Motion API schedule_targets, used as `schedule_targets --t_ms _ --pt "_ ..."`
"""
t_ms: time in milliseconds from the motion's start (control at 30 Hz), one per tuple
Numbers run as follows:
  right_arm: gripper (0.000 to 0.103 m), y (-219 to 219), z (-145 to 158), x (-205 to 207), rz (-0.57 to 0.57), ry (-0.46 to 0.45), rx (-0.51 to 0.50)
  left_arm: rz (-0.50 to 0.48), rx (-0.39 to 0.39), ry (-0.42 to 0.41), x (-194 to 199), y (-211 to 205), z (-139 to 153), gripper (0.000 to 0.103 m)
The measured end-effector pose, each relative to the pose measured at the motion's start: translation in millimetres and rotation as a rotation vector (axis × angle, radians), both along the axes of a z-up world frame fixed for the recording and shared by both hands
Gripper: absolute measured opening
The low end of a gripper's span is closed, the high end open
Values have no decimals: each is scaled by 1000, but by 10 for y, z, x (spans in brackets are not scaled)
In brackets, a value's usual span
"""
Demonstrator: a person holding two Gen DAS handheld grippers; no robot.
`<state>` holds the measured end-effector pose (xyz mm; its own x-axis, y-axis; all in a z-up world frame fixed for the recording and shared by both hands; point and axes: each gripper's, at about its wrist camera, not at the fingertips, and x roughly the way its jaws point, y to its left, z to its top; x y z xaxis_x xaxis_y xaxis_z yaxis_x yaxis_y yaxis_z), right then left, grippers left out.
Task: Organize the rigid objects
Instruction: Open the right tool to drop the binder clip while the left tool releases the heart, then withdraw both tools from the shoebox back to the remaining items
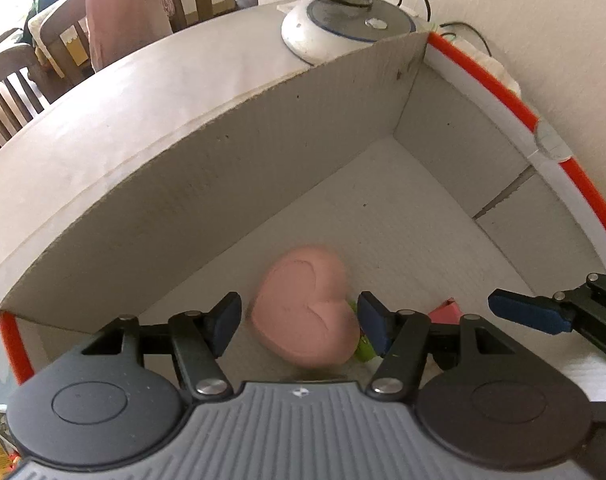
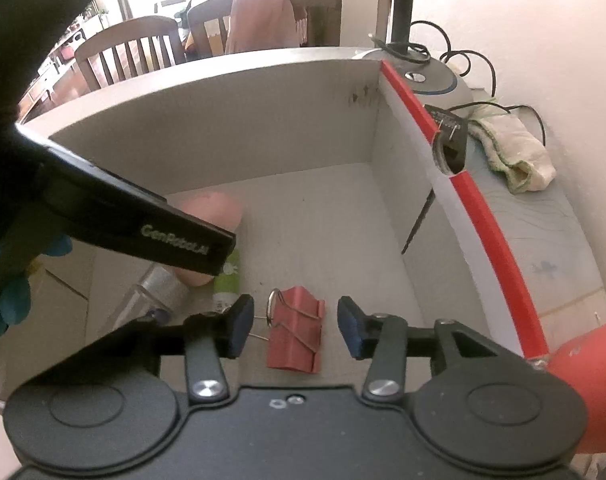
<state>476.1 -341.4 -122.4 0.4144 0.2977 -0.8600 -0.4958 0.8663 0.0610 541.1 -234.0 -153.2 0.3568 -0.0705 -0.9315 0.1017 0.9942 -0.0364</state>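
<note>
Pink and heart-shaped, a moulded block [image 1: 303, 312] lies on the floor of a grey cardboard box [image 1: 223, 168], directly ahead of the left gripper [image 1: 299, 324] and framed between its two blue-padded fingers. Those fingers are spread wide and neither pad touches the heart; nothing is held. Just past the heart's right edge, beside the right-hand pad, a slice of a green tube [image 1: 363, 350] shows, and further right a corner of the red binder clip [image 1: 447, 312] peeks out.

From the right wrist view, the right gripper [image 2: 293, 328] hangs over the same box, its fingers also spread apart with nothing pinched. The red binder clip [image 2: 297, 330], with its wire handles folded across its back, lies on the box floor between the two pads, clear of both. To the left of the left-hand pad sits the green tube [image 2: 227, 276] and, beyond it, a silvery cylinder [image 2: 163, 288]. The pink heart [image 2: 211, 216] rests further forward and left, partly hidden by the black arm of the left gripper [image 2: 175, 236], which crosses above it.

The box has a red-edged rim [image 2: 479, 216] on the right gripper's right side. Beyond that rim a crumpled cloth [image 2: 511, 152] lies on the table, and a round lamp base [image 1: 343, 28] with cables stands past the box's far corner.
</note>
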Motion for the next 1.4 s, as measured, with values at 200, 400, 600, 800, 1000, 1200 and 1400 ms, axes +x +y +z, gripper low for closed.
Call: schedule_targets --t_ms 200,400,600,800,1000,1200,1400 --pt "58 -16 134 -88 7 -22 32 11 -27 -28 -108 75 152 64" --pt "64 -16 288 -184 15 -54 61 28 -48 -85 -287 135 377 64" --pt "68 -23 471 -330 25 -86 91 31 -69 -142 -541 233 621 64" --pt "73 10 662 -555 31 -116 121 35 -101 -195 -826 354 844 64" --pt "77 84 827 -791 33 -151 153 44 -136 -248 -1146 519 1062 64" --pt "82 192 949 -1087 30 -177 186 54 -159 -301 -1515 741 1227 72" --pt "92 339 1051 -1432 52 -207 222 49 -172 -343 -1975 1005 1378 78"
